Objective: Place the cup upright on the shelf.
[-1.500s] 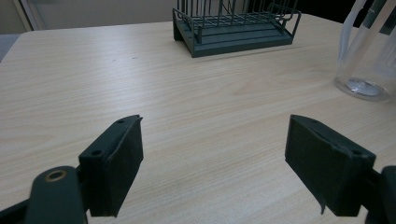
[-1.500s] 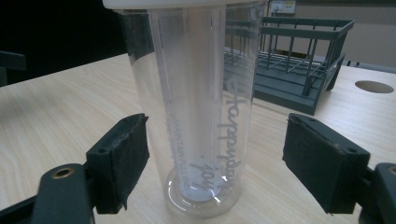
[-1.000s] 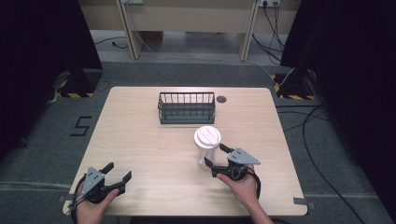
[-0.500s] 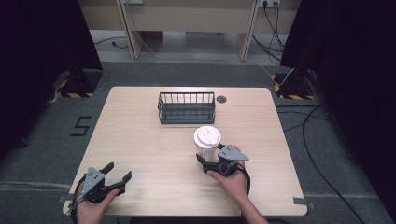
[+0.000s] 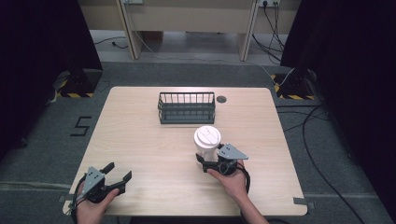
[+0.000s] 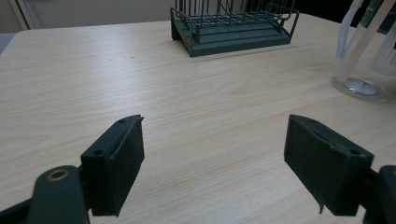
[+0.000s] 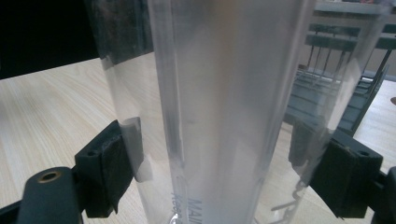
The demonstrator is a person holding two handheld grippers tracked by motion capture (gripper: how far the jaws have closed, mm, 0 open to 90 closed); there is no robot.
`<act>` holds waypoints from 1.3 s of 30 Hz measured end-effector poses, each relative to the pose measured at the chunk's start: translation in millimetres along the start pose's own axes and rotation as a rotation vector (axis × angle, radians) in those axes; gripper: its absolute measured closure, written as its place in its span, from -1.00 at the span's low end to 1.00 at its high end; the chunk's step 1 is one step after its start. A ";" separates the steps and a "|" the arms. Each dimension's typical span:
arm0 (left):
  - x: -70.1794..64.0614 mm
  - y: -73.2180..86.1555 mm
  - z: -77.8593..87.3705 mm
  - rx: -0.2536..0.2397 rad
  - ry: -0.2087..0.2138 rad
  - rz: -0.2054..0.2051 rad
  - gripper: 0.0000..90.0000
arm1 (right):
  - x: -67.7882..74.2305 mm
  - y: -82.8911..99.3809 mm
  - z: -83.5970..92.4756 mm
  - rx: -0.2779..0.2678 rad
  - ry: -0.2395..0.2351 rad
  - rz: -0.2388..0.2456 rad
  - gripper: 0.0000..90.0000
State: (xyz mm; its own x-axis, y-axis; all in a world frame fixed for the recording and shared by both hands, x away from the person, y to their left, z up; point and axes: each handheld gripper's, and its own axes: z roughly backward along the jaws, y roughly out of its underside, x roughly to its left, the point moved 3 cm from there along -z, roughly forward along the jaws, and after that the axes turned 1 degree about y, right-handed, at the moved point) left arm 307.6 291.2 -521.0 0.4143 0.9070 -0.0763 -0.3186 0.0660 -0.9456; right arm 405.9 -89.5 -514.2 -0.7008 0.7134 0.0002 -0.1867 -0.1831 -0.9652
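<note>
Clear plastic cup with white lid (image 5: 208, 141), upright on the wooden surface (image 5: 140, 140), long axis vertical, just in front of the wire basket (image 5: 187, 107). Flanked low on its wall by the 2 jaws of the right tool (image 5: 205, 163), spread and not yet clamped. Left tool (image 5: 116, 176) released, well apart at the near-left corner, holding nothing.

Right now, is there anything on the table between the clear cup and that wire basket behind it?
No. In the high view, only bare wooden table lies between the cup and the basket.
</note>
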 end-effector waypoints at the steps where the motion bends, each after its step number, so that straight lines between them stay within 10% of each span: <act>1: 0.1 0.1 -0.1 0.001 0.000 0.000 -0.57 | 0.0 0.0 0.0 0.000 0.000 0.000 -0.60; 39: 0.8 0.0 0.1 -0.002 0.003 0.007 -0.56 | -26.9 -66.0 -23.9 -0.070 0.035 0.000 -0.60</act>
State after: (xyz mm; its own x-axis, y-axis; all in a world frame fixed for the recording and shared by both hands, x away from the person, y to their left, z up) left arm 307.8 291.9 -521.0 0.4142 0.9063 -0.0841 -0.3196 0.0583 -0.9458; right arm 453.5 -80.4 -456.7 -0.6760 0.7369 -0.0079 -0.1373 -0.1365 -0.9811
